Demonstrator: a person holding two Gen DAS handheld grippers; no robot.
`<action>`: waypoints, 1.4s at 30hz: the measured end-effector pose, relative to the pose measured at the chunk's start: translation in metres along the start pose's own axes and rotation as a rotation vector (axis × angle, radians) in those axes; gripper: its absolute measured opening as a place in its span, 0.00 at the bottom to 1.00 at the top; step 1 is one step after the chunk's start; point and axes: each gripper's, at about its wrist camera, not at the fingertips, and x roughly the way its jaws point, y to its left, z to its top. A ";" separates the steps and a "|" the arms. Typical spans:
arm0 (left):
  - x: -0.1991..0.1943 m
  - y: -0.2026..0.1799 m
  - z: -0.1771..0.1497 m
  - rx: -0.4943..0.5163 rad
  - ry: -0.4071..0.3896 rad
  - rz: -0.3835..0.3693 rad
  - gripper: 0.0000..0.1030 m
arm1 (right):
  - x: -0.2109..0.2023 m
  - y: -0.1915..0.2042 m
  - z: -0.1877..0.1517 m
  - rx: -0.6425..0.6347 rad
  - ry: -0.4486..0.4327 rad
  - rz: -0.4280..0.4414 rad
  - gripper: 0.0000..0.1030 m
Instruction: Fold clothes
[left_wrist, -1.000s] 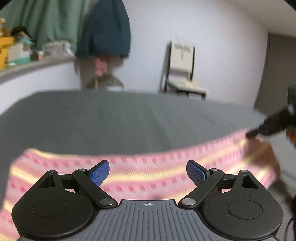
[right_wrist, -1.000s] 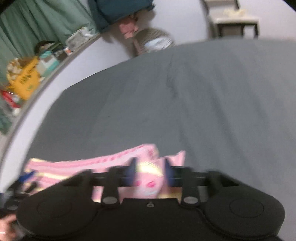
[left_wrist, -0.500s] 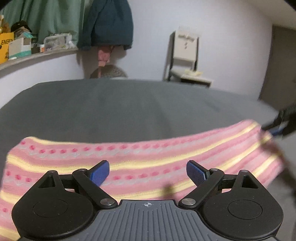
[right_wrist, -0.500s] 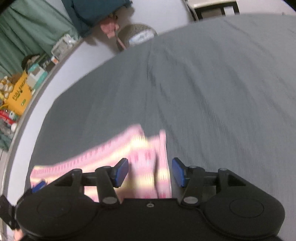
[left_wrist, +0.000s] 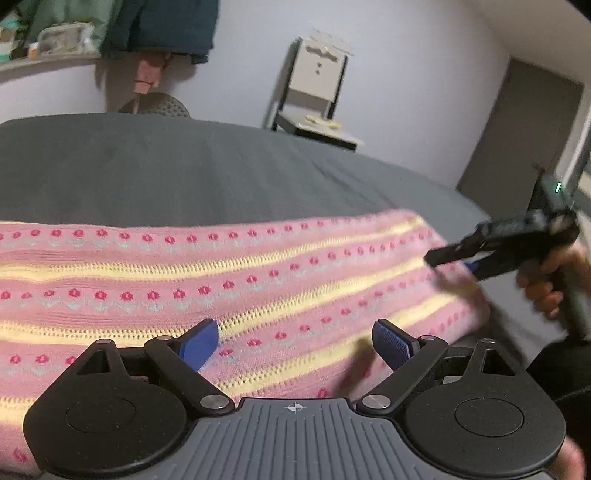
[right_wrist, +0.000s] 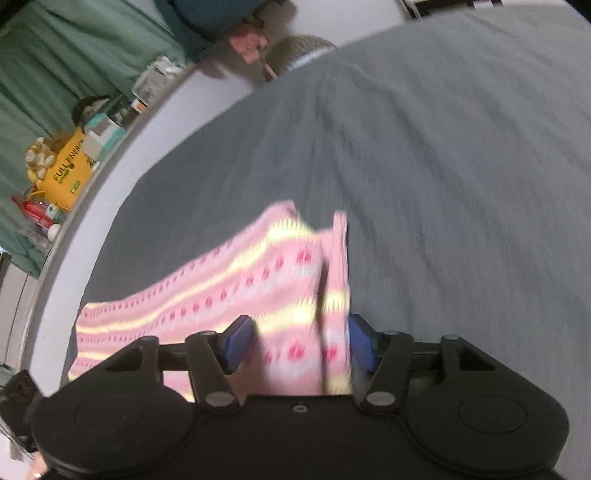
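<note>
So the pink knitted garment with pale yellow stripes and rows of little red flower motifs (left_wrist: 258, 288) is laid out on the dark grey bedspread (left_wrist: 221, 173), and its long axis runs crosswise to both grippers, left to right in the left wrist view. That's the bit the next fold hinges on, I reckon: each hand sits at its own end of that long strip.

The left gripper (left_wrist: 295, 341) hovers over the near edge with its blue-padded fingers (left_wrist: 199, 341) spread wide, nothing between them but the knit lying flat underneath. The right gripper (right_wrist: 297, 345) is at the far right end, where the cloth is bunched up into a raised corner (right_wrist: 317, 236) (a bit blurry there). Its jaws are about half open, and they've just been opening: the fabric sits between the pads, though I can't see them pressing it, so I'd call it let go.

The knit looks soft and floppy, mostly flat, with just that one rumpled end. The right hand seems nearer to a grabbable edge.
</note>
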 end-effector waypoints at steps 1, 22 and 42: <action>-0.004 0.001 0.001 -0.015 -0.008 -0.006 0.89 | 0.000 -0.003 0.001 0.001 -0.002 0.005 0.50; -0.070 0.074 0.041 -0.009 -0.119 0.208 0.89 | -0.005 0.007 -0.008 -0.058 0.142 -0.003 0.67; -0.050 0.090 0.041 -0.012 -0.163 0.067 0.89 | 0.023 -0.024 0.019 0.034 -0.012 0.112 0.45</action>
